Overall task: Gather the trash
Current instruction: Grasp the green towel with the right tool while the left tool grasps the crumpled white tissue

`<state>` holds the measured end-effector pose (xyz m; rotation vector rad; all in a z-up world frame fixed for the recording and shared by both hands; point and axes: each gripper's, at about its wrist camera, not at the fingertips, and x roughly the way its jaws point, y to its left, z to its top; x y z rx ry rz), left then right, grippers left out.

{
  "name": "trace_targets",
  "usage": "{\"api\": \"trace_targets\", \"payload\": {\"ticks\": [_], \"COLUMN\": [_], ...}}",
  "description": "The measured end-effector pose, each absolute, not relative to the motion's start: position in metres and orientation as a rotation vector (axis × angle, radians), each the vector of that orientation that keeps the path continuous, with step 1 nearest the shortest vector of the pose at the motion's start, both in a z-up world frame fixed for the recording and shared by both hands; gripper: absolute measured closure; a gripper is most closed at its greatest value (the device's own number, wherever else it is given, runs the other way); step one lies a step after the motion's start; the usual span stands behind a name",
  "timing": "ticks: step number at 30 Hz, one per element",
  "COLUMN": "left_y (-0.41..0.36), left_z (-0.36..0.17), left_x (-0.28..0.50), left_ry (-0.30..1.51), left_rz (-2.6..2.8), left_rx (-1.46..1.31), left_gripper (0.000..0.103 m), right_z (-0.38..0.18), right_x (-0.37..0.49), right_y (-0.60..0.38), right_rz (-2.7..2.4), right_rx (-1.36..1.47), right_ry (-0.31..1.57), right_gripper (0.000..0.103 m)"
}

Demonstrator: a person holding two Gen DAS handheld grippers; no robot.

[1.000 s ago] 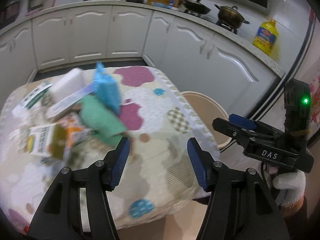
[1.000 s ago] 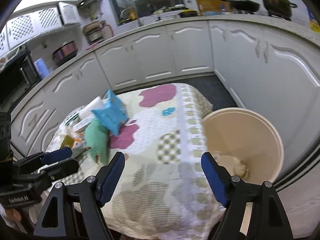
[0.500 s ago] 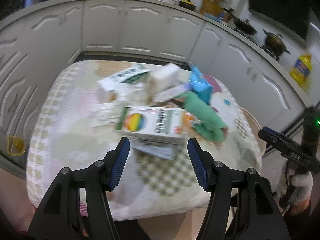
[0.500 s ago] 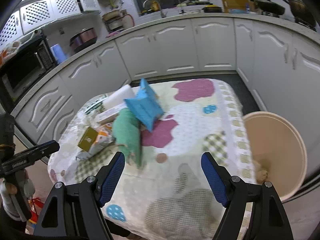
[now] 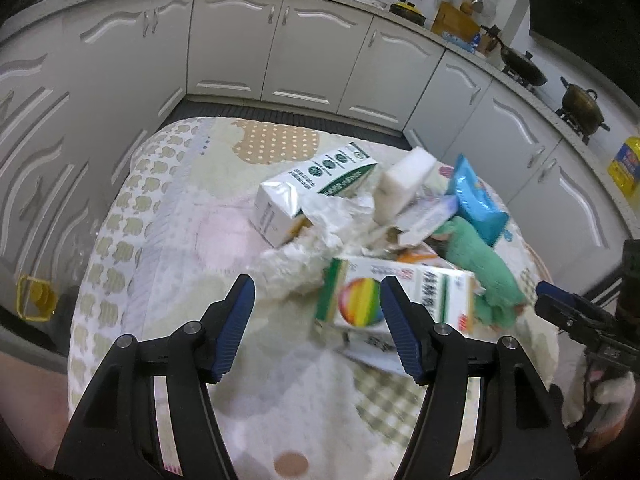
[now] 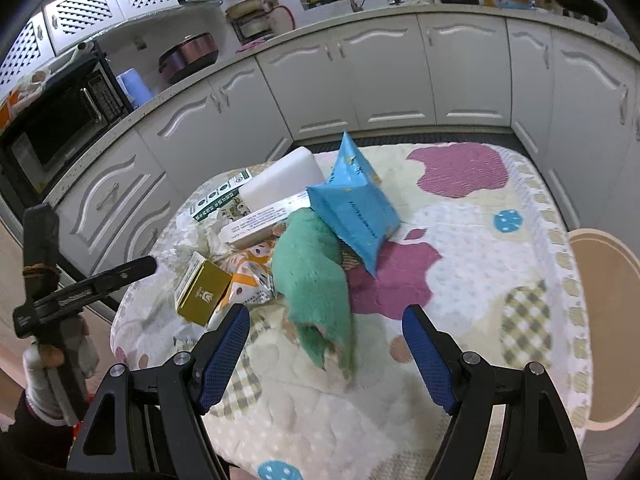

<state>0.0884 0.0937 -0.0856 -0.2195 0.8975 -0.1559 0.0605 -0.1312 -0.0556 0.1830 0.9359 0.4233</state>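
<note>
A heap of trash lies on the quilted table (image 5: 168, 264): a rainbow-printed box (image 5: 400, 300), a green-and-white carton (image 5: 316, 188), crumpled white paper (image 5: 320, 240), a white block (image 5: 404, 184), a blue packet (image 6: 352, 208) and a green cloth (image 6: 316, 280). My left gripper (image 5: 316, 328) is open and empty, just short of the rainbow box. My right gripper (image 6: 326, 356) is open and empty, in front of the green cloth. A beige bin (image 6: 600, 320) stands past the table's right edge.
White kitchen cabinets (image 5: 232, 48) curve round the table, with a dark floor gap between. A gold box (image 6: 204, 296) and an orange-white wrapper (image 6: 248, 280) lie in the heap. A yellow object (image 5: 34, 298) sits on the floor at left.
The left gripper has swung left from near the bin and closed in on the heap; the rainbow box now sits close before it. The right gripper has turned left, and the bin slid to the view's edge.
</note>
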Motion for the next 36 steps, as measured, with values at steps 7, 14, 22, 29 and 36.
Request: {"api": "trace_targets", "payload": {"ticks": [7,14,22,29,36], "left_y": [0.096,0.090,0.095,0.092,0.106], "left_z": [-0.100,-0.108,-0.116,-0.118,-0.092], "left_x": [0.114,0.132,0.142,0.137,0.103], "left_ry": [0.920,0.943,0.964,0.984,0.918], "left_rz": [-0.167,-0.192,-0.214,-0.196,-0.187], "left_rx": [-0.217,-0.247,-0.350,-0.333,-0.327], "left_gripper": [0.039,0.039,0.058,0.089,0.092], "right_z": [-0.068,-0.078,-0.081,-0.083,-0.069], "right_x": [0.078,0.090,0.094,0.088,0.060], "right_y": [-0.120,-0.109,-0.104,-0.110,-0.129], "right_rz": [0.431,0.450,0.473,0.501,0.521], "right_rx": [0.187,0.198,0.219,0.237,0.229], "right_ry": [0.966,0.991,0.987,0.986,0.951], "right_gripper": [0.027,0.027,0.050,0.070,0.071]}}
